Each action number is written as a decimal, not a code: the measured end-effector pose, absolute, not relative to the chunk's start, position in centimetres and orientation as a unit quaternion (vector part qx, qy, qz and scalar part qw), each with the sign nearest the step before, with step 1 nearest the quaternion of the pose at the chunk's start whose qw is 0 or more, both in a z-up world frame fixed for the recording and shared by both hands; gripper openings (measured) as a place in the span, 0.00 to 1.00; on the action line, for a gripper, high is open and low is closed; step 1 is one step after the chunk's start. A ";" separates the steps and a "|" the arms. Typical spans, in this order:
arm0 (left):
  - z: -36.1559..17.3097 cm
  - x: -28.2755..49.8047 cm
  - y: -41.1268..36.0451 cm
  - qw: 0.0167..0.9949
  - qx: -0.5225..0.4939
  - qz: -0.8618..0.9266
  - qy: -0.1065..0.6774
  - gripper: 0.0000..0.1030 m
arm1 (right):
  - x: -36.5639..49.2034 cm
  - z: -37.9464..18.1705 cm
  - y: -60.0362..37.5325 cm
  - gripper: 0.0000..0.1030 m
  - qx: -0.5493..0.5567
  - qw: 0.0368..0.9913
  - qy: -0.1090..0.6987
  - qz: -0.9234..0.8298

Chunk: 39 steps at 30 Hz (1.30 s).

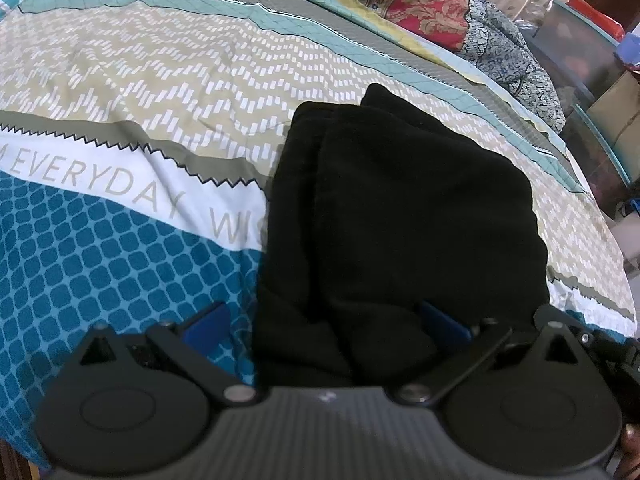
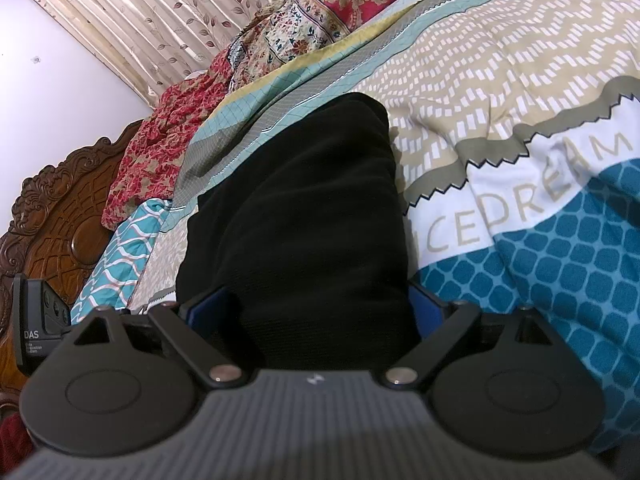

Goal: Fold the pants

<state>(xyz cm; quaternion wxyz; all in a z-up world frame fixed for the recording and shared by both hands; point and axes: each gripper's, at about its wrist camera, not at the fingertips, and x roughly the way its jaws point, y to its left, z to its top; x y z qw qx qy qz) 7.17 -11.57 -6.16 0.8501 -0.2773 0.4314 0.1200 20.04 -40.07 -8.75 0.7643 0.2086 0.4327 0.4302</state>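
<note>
The black pants (image 1: 400, 208) lie folded in a thick bundle on the patterned bedspread (image 1: 120, 128). My left gripper (image 1: 324, 320) is open, its blue fingers (image 1: 206, 326) spread wide, with the near end of the pants lying between them. In the right wrist view the same pants (image 2: 304, 216) stretch away from me. My right gripper (image 2: 316, 308) is open too, its blue fingers (image 2: 426, 308) standing either side of the near end of the bundle. Neither gripper pinches the cloth.
A red floral quilt (image 1: 428, 4) and a blue patterned cloth (image 1: 508, 56) are heaped along the far side of the bed. A carved wooden headboard (image 2: 60, 208) and curtains (image 2: 132, 12) stand beyond. Storage boxes (image 1: 592, 48) sit beside the bed.
</note>
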 end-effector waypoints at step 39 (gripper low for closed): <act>10.7 25.2 -6.6 0.953 -0.196 0.071 0.218 0.47 | 31.4 7.8 -29.5 0.26 0.096 0.840 0.142 0.514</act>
